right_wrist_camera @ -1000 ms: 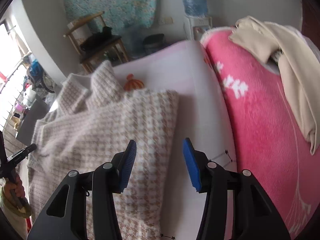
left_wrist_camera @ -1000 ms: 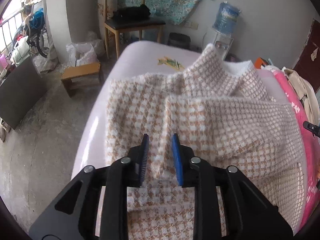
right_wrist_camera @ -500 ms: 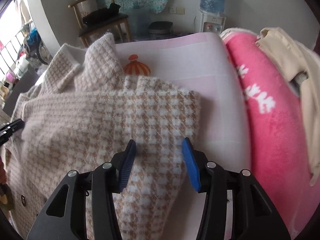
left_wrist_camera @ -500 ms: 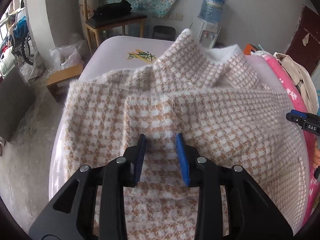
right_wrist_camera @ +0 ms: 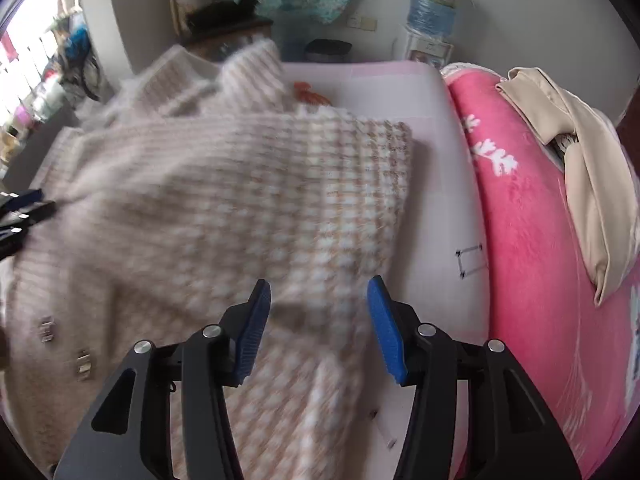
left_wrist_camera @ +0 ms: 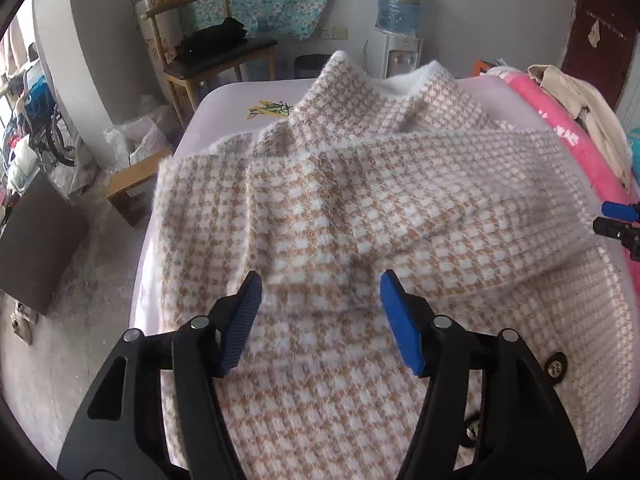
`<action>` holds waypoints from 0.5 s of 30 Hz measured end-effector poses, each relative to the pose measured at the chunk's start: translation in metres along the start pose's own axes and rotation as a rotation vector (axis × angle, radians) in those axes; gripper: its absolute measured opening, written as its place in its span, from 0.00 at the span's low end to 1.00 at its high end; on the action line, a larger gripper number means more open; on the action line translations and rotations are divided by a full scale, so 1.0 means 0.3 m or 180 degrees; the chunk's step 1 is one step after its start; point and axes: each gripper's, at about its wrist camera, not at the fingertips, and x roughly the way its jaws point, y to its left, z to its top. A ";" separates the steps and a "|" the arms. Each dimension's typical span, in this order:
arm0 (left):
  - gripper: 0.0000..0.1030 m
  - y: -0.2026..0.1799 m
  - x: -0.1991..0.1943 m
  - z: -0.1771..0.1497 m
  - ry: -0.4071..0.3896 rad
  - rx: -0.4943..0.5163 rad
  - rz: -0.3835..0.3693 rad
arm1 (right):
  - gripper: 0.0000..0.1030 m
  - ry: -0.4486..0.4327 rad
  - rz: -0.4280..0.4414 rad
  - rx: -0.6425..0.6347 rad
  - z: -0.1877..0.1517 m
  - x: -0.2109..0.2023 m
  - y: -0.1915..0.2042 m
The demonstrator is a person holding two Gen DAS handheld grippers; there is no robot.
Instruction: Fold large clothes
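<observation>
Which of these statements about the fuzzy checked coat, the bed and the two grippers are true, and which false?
1. The tan-and-white houndstooth fuzzy coat lies spread on the pale pink bed sheet. True.
2. The left gripper is clamped on the coat. False: its jaws have just been opening and stand apart over the fabric.
3. A pink fleece blanket lies beside the coat. True.
4. The beige garment lies on the wooden chair. False: it rests on the pink blanket.
5. The right gripper is shut. False: open.
</observation>
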 end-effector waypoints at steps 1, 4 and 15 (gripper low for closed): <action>0.63 0.009 -0.048 -0.023 -0.0032 0.0013 0.0015 | 0.59 -0.0028 0.0003 -0.0001 -0.027 -0.038 0.016; 0.73 0.010 -0.177 -0.107 -0.0113 0.0156 0.0082 | 0.67 -0.0091 0.0138 0.0026 -0.155 -0.158 0.053; 0.77 0.062 -0.523 -0.635 -0.0093 -0.0146 -0.0013 | 0.71 -0.0080 0.0346 0.0633 -0.671 -0.429 0.044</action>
